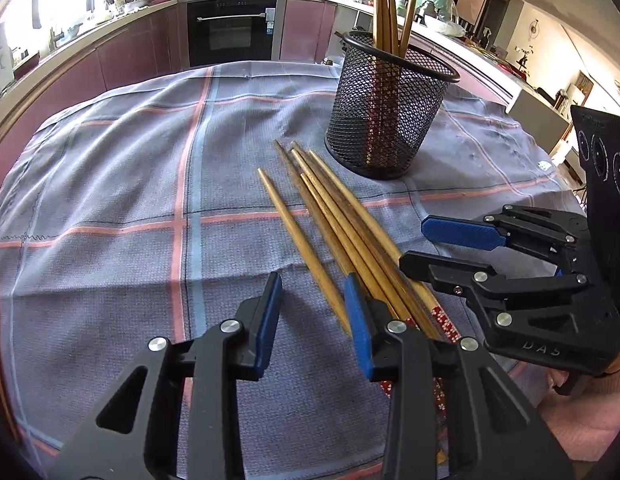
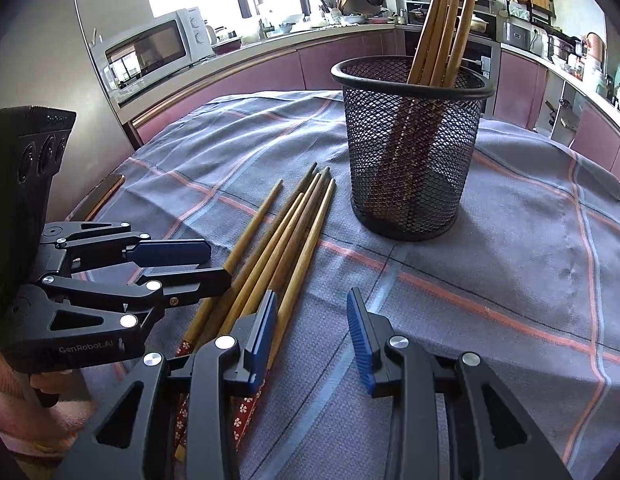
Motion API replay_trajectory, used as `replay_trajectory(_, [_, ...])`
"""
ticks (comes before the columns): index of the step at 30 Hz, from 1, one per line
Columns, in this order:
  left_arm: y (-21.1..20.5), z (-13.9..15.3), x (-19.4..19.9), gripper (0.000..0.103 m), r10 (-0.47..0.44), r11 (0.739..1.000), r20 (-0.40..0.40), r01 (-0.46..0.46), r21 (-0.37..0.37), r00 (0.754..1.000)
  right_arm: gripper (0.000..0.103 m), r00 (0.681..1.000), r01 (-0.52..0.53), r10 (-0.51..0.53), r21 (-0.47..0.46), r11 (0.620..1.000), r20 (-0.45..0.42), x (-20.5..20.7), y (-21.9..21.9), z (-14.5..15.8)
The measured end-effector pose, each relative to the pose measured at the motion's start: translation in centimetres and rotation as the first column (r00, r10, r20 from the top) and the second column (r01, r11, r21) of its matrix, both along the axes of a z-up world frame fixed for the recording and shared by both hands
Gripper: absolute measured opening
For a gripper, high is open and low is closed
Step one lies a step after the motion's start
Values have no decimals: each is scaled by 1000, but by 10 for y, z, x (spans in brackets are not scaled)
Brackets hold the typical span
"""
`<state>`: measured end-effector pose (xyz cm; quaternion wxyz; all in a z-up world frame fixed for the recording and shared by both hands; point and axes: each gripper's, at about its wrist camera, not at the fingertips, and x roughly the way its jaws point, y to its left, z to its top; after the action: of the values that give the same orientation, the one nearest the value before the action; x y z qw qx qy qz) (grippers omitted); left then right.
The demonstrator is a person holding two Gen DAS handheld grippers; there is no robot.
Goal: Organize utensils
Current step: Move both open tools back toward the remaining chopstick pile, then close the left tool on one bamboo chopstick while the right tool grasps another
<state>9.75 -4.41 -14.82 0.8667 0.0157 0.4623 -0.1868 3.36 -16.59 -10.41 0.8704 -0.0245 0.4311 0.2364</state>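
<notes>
A bundle of loose chopsticks (image 1: 342,224) lies on a checked cloth (image 1: 130,208) that covers the table, tips pointing toward a black mesh cup (image 1: 390,108). One chopstick lies a little apart on the left of the bundle as the left wrist view shows it; the others touch or overlap. Their thick ends, patterned red with small flowers, lie nearest the cameras. The cup stands upright just beyond the tips and holds several more chopsticks (image 1: 390,12), leaning against its rim.

The left gripper (image 1: 314,316) hangs low over the thick ends of the bundle. Its jaws stand part open, and the single chopstick runs into the gap between the blue pads without either pad pressing on it; the right pad sits against the edge of the bundle. The right gripper (image 2: 312,340) is just beside it, also part open, with bare cloth between its pads; its left pad lies over the outer chopstick of the bundle. Neither gripper holds anything.

In the right wrist view the left gripper shows side-on, its fingers over the chopsticks. Behind the table runs a kitchen counter with an oven (image 1: 230,28) and a microwave (image 2: 150,52).
</notes>
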Motion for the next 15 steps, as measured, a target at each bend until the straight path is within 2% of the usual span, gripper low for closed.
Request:
replay_trajectory(7, [2,-1,3,30,-1,1000,-4,1,-6,1000,33,1000,0,0,-20,1000,0,2,2,-1])
replay_trajectory(15, [2,-2,8,18,-1,1000,3,1,7,1000,30,1000,-1,2,-50,999,18,9,12,-2])
